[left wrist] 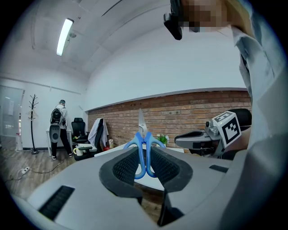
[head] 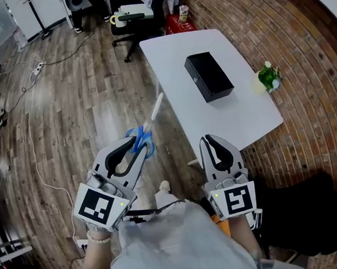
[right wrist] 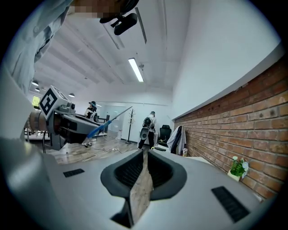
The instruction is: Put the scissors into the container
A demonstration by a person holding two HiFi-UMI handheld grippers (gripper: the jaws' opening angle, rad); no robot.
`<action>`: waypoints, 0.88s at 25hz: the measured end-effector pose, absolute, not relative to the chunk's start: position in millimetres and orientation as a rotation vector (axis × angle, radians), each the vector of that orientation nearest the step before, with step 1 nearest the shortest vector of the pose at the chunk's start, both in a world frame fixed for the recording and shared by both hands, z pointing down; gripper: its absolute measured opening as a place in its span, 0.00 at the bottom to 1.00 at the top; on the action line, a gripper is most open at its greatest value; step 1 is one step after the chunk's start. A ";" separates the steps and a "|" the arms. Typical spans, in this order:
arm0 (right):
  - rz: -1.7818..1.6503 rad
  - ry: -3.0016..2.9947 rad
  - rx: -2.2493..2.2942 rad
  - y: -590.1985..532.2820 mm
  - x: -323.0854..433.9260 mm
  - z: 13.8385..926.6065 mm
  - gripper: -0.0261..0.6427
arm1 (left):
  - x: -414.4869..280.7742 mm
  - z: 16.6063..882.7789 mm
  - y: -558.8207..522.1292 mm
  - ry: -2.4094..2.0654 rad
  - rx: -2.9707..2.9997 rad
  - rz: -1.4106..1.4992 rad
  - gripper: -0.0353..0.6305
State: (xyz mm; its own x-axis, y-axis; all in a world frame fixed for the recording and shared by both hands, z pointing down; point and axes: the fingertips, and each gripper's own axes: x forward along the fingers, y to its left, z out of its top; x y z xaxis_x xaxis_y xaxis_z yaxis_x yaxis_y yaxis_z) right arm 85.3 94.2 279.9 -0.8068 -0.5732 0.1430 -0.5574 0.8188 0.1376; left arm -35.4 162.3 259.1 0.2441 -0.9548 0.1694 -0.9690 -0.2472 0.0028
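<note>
A pair of scissors [head: 147, 131] with blue handles is held in the air over the wooden floor, left of the table. My left gripper [head: 136, 144] is shut on the handles, and the silver blades point up and away toward the table's near corner. In the left gripper view the scissors [left wrist: 143, 150] stand upright between the pads. The container, a black box [head: 209, 76] with its lid closed, rests on the white table [head: 236, 118]. My right gripper [head: 210, 141] hovers by the table's near edge, shut with nothing in it; its jaws [right wrist: 145, 157] meet with only a slit between them.
A small green plant [head: 269, 76] stands at the table's right edge. An office chair [head: 134, 15] and a red box [head: 179, 24] sit beyond the table. Cables trail over the floor [head: 35, 99] at left. A brick wall curves around the right side.
</note>
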 end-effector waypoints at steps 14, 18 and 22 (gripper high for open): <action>-0.074 -2.838 0.904 27.6 85.3 285.3 0.13 | -41.7 255.1 93.2 -1.865 2.407 0.237 0.19; -0.059 -2.825 0.933 16.8 90.2 289.2 0.13 | -39.9 255.9 78.4 -1.844 2.415 0.229 0.19; -0.061 -2.812 0.968 -0.1 91.6 289.9 0.13 | -40.6 255.1 57.5 -1.830 2.434 0.223 0.19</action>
State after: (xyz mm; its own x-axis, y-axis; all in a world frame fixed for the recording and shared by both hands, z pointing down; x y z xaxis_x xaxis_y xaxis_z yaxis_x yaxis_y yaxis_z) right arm 91.6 -0.1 289.9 -0.7756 -0.6146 0.1439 -0.6078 0.7887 0.0927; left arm -40.6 57.5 255.1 0.2725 -0.9471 0.1693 -0.9601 -0.2792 -0.0168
